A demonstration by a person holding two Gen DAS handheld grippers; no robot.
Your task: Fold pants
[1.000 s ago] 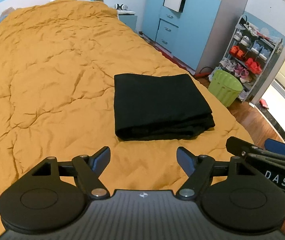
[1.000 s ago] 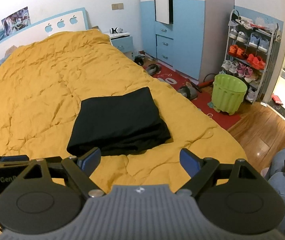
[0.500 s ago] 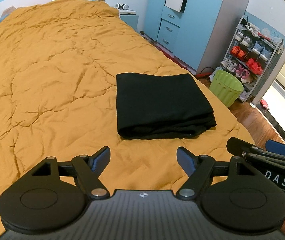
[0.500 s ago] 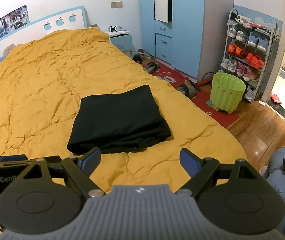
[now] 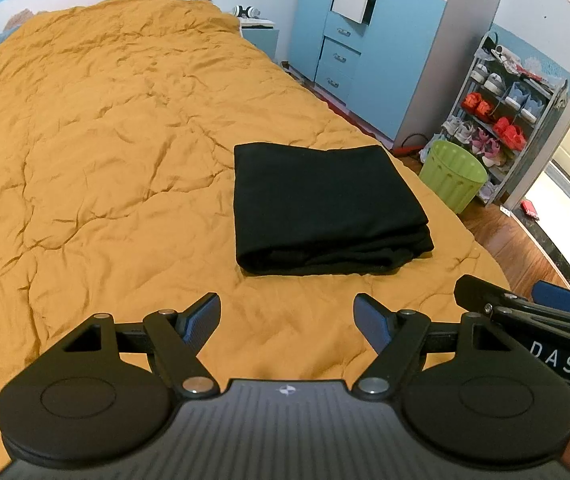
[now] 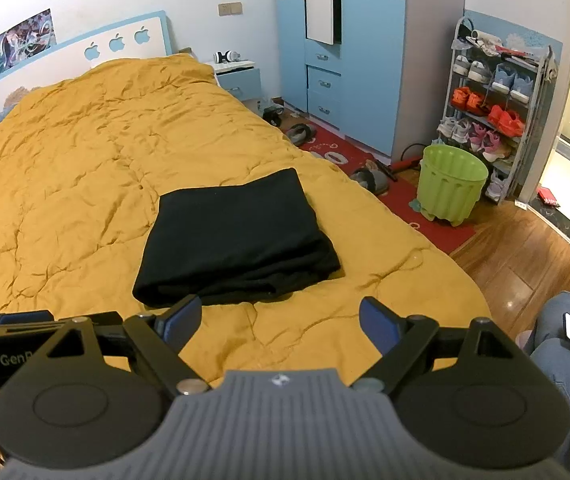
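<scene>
At twelve o'clock ahead of my left gripper (image 5: 287, 318), the black pants (image 5: 327, 204) lie folded on the orange quilt (image 5: 105, 152), near the bed's foot. Over the last second I have only drawn back slightly; the bundle has not shifted. Both tongs stand wide apart and hold nothing, my right gripper (image 6: 281, 320) included, with the pants (image 6: 237, 240) at its eleven o'clock. I judge the folding done. They form a neat flat rectangle, smooth on top, with stacked layer edges facing me.
</scene>
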